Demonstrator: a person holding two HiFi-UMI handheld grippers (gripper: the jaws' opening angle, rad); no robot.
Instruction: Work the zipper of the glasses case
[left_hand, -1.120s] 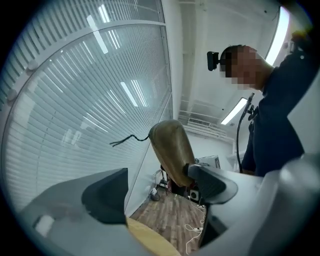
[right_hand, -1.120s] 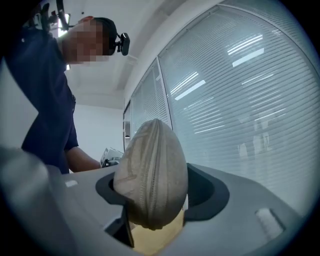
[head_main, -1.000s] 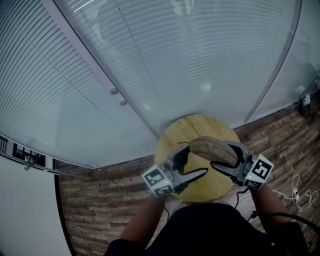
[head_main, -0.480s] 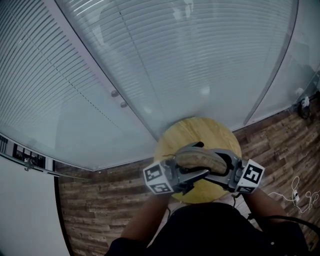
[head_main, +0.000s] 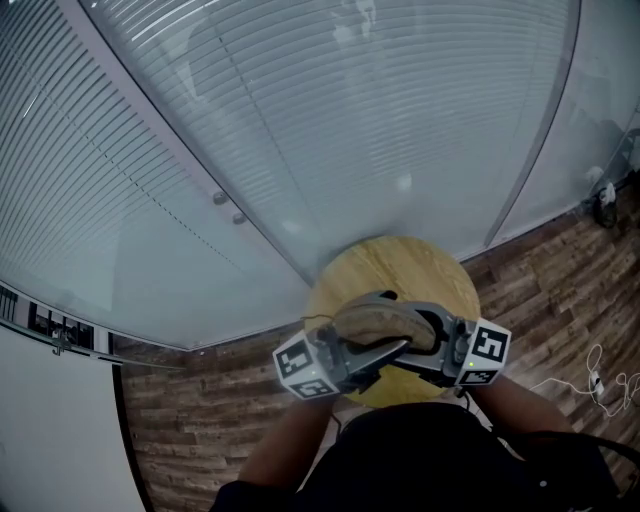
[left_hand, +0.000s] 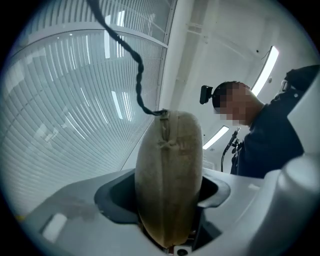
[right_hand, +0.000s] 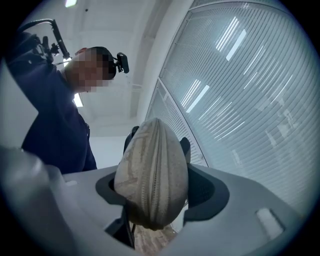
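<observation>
Your right gripper (right_hand: 155, 150) is clamped on the glasses case (head_main: 385, 322), and your left gripper (left_hand: 169, 185) is closing round the other end. Let it seat, then go for the zipper pull (left_hand: 163, 115), probably at 12 o'clock.

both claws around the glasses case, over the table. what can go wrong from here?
1. The left claw is closing with the rounded end of the glasses case between its jaws; squeezing may squirt it out of the right claw and drop it onto the table.
2. The zipper cord trails free by the left claw; with both claws occupied, neither seems free to pull it.
</observation>
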